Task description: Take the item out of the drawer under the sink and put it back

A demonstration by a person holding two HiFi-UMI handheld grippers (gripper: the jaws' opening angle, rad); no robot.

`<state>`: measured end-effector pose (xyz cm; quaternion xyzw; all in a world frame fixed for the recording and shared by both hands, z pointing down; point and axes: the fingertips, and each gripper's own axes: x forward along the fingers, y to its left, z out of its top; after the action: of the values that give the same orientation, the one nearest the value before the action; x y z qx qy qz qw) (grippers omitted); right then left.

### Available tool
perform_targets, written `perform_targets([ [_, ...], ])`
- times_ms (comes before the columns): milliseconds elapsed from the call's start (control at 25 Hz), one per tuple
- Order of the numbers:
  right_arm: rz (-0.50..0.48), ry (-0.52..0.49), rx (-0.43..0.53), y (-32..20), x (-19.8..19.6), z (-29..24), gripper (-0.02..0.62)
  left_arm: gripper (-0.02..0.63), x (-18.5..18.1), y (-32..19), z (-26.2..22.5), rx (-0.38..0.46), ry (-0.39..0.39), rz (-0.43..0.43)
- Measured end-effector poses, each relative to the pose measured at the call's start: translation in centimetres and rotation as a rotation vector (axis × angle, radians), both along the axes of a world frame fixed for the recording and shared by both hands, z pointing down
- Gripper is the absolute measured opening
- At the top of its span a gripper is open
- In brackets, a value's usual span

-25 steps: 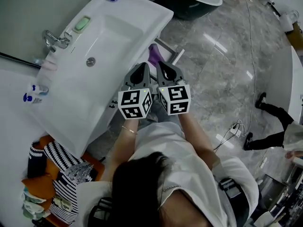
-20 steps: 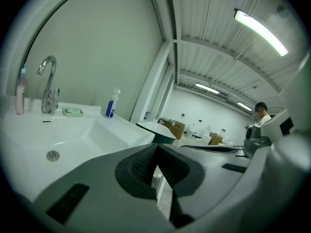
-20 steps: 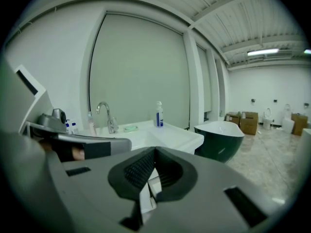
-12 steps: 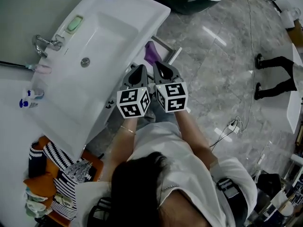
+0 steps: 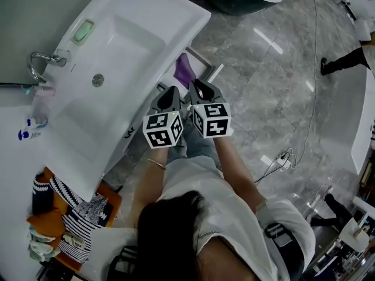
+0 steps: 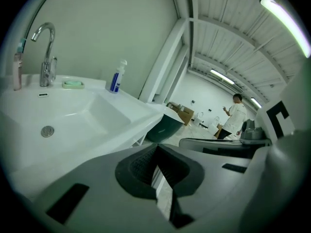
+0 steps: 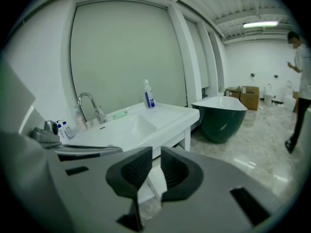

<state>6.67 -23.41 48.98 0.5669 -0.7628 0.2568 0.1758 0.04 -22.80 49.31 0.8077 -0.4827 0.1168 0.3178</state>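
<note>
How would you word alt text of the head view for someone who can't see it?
Seen from above, a person holds the left gripper and right gripper side by side, aimed at the front edge of a white sink, near a purple item below its rim. The right gripper's jaws have just been opening slightly, empty.

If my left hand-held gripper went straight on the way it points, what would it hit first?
Probably the purple item just below the sink's front edge. The left hand-held gripper aims that way, though depth is unclear.
</note>
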Motion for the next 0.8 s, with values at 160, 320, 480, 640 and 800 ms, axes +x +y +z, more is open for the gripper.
perform_targets([
  [160,-0.024,-0.025,-0.037,-1.9,1.1,1.6,0.104,0.003,1.0,-1.5,1.5,-0.026,-0.013,-0.004],
  [320,-0.077,-0.03,-0.091,-3.7,1.8,3.6,0.124,0.003,1.8,-3.0,3.4,-0.074,-0.05,-0.023],
  [480,-0.131,-0.041,-0.143,-5.3,2.2,5.6,0.144,0.003,2.6,-4.4,5.6,-0.119,-0.079,-0.042],
  [640,-0.167,-0.031,-0.194,-6.8,2.3,8.0,0.144,0.003,3.0,-5.6,8.0,-0.168,-0.092,-0.078],
  [800,-0.204,-0.025,-0.244,-7.7,2.1,10.9,0.144,0.003,3.2,-6.6,10.6,-0.207,-0.098,-0.108],
])
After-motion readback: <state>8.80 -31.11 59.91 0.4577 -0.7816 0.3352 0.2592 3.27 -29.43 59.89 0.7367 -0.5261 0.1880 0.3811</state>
